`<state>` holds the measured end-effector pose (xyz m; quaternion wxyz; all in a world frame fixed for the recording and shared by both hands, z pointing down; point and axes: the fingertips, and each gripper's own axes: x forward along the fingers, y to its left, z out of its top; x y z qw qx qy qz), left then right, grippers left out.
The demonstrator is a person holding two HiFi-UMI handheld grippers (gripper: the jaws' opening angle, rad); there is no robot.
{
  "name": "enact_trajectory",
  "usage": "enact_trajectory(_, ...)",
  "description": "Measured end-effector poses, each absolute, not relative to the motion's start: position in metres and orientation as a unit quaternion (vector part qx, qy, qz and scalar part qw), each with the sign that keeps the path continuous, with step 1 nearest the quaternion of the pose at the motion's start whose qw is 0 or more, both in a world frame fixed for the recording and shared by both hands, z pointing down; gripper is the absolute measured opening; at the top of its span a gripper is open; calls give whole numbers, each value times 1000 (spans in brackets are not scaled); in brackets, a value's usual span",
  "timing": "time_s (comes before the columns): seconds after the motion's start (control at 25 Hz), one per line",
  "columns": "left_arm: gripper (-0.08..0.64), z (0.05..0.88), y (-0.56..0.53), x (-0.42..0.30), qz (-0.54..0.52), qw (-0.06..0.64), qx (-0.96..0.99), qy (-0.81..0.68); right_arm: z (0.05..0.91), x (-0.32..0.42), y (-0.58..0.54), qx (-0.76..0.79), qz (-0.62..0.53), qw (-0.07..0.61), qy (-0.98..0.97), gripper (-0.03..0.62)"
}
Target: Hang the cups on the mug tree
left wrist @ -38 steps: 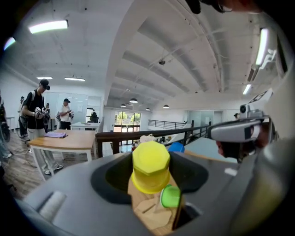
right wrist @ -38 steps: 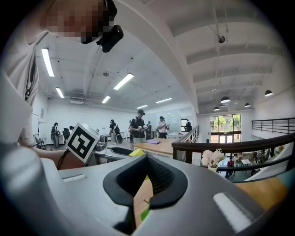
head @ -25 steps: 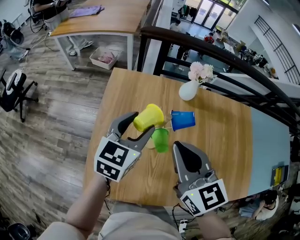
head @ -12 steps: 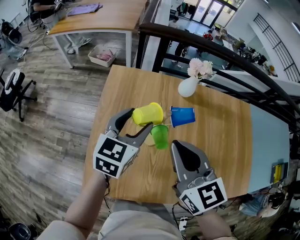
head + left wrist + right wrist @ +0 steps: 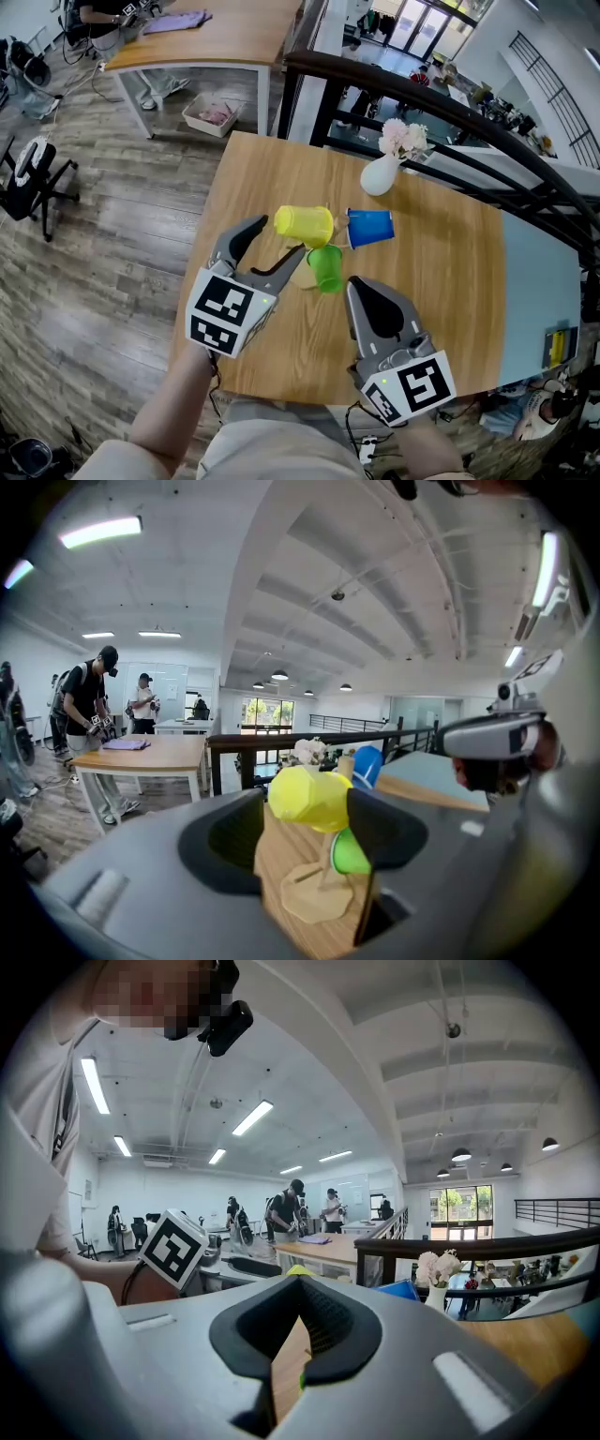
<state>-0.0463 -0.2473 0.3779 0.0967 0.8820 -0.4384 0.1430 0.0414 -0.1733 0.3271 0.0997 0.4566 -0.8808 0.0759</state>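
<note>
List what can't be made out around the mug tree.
- Head view: the mug tree pegs, covered by the yellow cup, green cup and blue cup; how each hangs is unclear.
- Left gripper view: most of the blue cup, behind the yellow cup.
- Right gripper view: nearly all cups, blocked by the shut right gripper.
- Head view: yellow item near the right edge, too small to identify.

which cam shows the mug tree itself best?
Left gripper view: the mug tree shows base, post and a peg. Head view: yellow cup and green cup cover all but some base. Right gripper view: hidden behind the shut right gripper.
</note>
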Motion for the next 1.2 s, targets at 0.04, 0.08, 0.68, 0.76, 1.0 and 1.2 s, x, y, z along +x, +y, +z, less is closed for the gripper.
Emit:
enact_trajectory(0.04, 278, 374, -245, -48, 142, 93, 881, -441, 325, 41, -172, 457, 73, 98, -881, 0)
enact_trajectory(0.08, 278, 369, -242, -50, 140, 90, 881, -443, 322, 41, -170, 457, 71, 96, -881, 0)
enact_trajectory(0.68, 166, 278, -188, -66, 104, 9, 871, -480, 256, 51, -136, 471, 10, 56, -880, 0)
enact_trajectory(0.76, 163, 266, -179, -63, 100, 0, 872, -479, 247, 52, -131, 473, 5, 49, -880, 0)
enact_trajectory(1.0, 144, 241, -152, -61, 91, -21, 874, -477, 226, 48, -107, 465, -6, 35, -885, 0)
enact_trajectory(1.2, 109, 233, -129, -53, 87, -27, 876, -473, 221, 49, -88, 458, -8, 32, -888, 0)
